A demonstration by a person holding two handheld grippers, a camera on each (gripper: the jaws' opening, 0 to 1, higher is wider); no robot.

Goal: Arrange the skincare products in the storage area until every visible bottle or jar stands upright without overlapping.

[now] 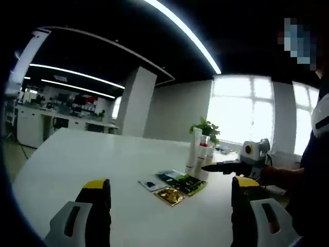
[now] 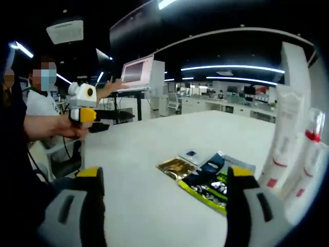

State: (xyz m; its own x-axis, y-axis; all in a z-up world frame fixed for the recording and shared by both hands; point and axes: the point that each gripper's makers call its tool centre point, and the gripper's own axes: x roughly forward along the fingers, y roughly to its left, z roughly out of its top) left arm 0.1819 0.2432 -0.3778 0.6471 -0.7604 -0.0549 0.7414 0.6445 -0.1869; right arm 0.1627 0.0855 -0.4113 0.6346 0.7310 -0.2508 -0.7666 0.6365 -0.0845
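White and broad, the worktop point(image 1: 92, 159) carries everything you are working with, in an open office with ceiling light strips. Toward its far edge by the windows, tall white tubes point(image 1: 197, 149) stand upright in a tight cluster, just beside a potted plant point(image 1: 205, 127). Next to the tubes, flat sachets point(image 2: 205, 180) lie fanned out, a gold one point(image 2: 176, 167) nearest the middle of the worktop. Your left gripper point(image 1: 169, 206) hangs above the worktop, jaws apart and empty; your right gripper point(image 2: 167, 198) likewise, jaws spread, near the sachets.

Left gripper point(image 1: 169, 198), right gripper point(image 2: 164, 188): fingers apart, empty.
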